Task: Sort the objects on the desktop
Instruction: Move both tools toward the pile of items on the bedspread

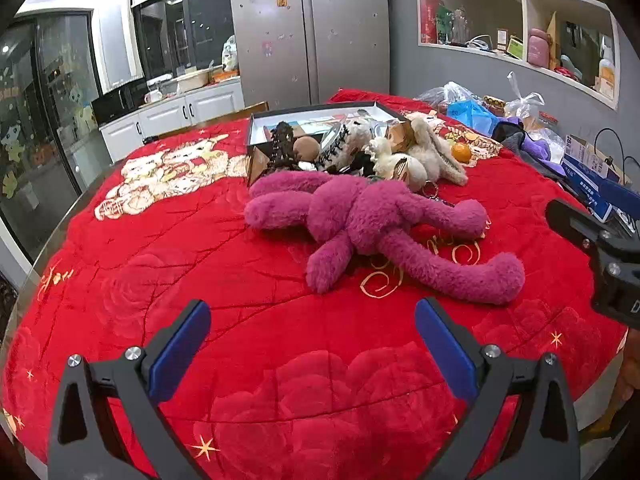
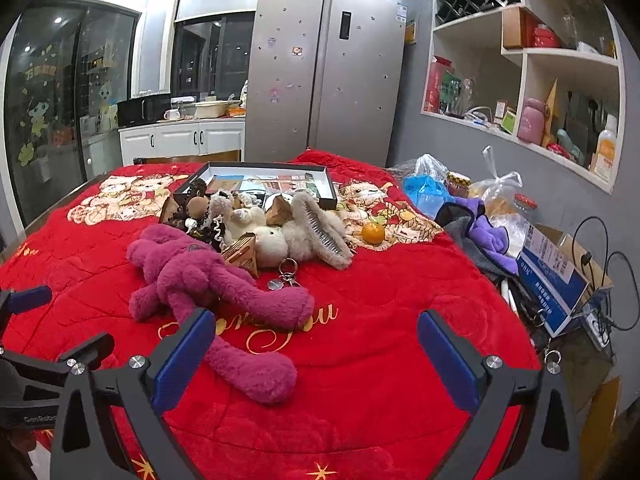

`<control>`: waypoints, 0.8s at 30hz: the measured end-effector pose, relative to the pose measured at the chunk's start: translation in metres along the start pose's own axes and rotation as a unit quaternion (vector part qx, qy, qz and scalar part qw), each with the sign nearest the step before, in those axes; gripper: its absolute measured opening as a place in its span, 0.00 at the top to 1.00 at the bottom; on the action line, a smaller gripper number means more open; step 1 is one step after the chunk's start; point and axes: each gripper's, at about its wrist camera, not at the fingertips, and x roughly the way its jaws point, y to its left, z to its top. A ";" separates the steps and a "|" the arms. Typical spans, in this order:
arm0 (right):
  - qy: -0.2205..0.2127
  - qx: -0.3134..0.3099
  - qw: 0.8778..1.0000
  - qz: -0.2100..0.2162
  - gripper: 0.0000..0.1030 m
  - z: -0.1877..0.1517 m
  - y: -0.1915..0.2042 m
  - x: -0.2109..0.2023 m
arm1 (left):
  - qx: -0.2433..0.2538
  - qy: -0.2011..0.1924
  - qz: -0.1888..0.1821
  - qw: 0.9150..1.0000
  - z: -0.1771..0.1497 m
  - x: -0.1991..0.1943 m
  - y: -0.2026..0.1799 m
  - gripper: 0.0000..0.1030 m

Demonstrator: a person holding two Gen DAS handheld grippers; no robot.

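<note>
A long-limbed magenta plush toy lies on the red quilted table cover; it also shows in the right wrist view. Behind it is a pile: cream plush rabbits, a brown ball, small cardboard boxes, a comb, a key ring and an orange. A shallow black-rimmed box sits behind the pile. My left gripper is open and empty, in front of the magenta toy. My right gripper is open and empty, its left finger over one toy leg.
Plastic bags, a jar, purple cloth, a blue-white carton and cables crowd the table's right side. A fridge, a kitchen counter and wall shelves stand beyond. The right gripper's body shows in the left view.
</note>
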 end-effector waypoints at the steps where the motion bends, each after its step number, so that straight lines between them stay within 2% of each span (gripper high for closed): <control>1: -0.001 -0.004 1.000 -0.001 0.00 0.000 0.002 -0.001 | 0.002 -0.001 0.001 1.000 0.000 -0.001 -0.001 0.00; 8: -0.003 -0.009 1.000 -0.002 0.00 0.001 0.005 -0.002 | 0.005 -0.002 -0.001 1.000 0.001 -0.003 -0.003 0.00; 16: 0.003 0.012 1.000 -0.004 0.00 0.003 -0.006 -0.001 | -0.003 0.007 -0.010 1.000 0.002 -0.002 -0.001 0.00; 20: 0.008 0.022 1.000 -0.019 0.00 0.005 -0.012 0.002 | -0.016 0.018 -0.026 0.999 0.006 0.003 -0.001 0.00; 24: 0.015 0.020 0.999 -0.041 0.00 0.013 -0.016 0.010 | -0.003 0.025 -0.013 1.000 0.009 0.011 -0.005 0.00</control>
